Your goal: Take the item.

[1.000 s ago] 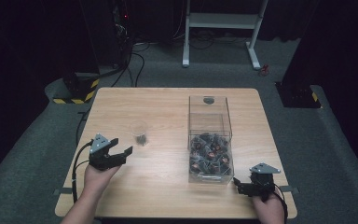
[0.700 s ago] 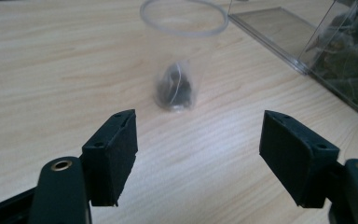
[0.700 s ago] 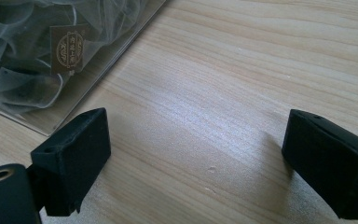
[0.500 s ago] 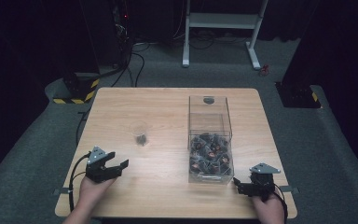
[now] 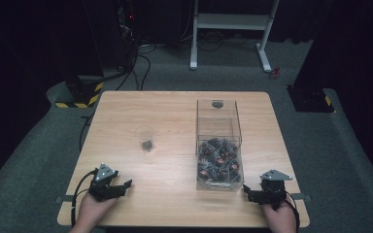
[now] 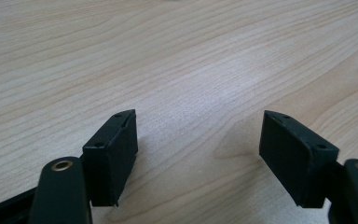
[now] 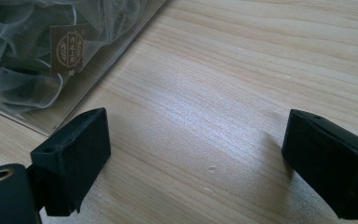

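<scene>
Both grippers sit low on the wooden table, down at the near edge. The left gripper rests at about seven o'clock on the tabletop, jaws spread wide, nothing but bare wood grain between them in the left gripper view. From above, the left gripper points toward three o'clock, the hand coming in from the bottom edge.

Over at five o'clock, the right gripper is parked just beside the near corner of the clear box, jaws also spread, gripping nothing. In the high view the right gripper points toward nine o'clock, its tips close to the box wall; whether they touch it I cannot tell.

That clear box stands right of centre, at about three o'clock from the table's middle, with a heap of mesh sachets piled in its near half. In the right gripper view the sachets show through the wall at ten o'clock, gauzy net with a small brown label.

A small clear cup stands left of centre, upright, with something dark in its bottom, well apart from both grippers, at about one o'clock from the left one.
</scene>
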The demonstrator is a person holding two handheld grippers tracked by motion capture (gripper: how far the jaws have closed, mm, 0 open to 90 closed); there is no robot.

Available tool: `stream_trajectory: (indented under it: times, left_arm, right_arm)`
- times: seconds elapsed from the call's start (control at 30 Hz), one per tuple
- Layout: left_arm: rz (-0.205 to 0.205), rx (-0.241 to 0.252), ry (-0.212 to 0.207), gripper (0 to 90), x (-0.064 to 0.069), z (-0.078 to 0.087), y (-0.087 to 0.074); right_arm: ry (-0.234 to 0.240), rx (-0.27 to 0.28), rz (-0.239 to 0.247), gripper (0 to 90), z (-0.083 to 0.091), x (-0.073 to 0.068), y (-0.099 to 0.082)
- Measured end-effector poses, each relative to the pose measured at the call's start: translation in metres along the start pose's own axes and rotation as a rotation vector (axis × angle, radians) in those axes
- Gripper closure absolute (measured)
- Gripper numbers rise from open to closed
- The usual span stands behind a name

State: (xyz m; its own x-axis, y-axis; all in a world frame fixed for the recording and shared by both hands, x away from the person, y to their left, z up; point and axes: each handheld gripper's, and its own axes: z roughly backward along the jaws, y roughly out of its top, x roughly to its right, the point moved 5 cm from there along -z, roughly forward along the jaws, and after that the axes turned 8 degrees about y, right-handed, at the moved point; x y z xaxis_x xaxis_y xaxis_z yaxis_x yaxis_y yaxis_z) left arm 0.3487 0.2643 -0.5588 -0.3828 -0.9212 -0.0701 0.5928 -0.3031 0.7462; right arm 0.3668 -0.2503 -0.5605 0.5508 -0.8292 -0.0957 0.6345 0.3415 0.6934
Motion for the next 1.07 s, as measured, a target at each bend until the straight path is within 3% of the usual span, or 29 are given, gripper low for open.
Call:
stream_trajectory:
  times: [0.13,0.27,1.07]
  left_arm:
    - [-0.036,-0.004,0.024,26.5,0.0051,-0.001,-0.0016]
    - [-0.008,-0.008,0.035,22.4,0.0033,-0.0018,-0.0031]
    - [0.013,-0.008,0.045,19.1,0.0018,-0.0017,-0.0043]
  right_arm:
    - [0.0,0.0,0.0,7.7,0.0,0.0,0.0]
    - [0.0,0.0,0.0,7.7,0.0,-0.0001,-0.0001]
    - [0.0,0.0,0.0,7.7,0.0,0.0,0.0]
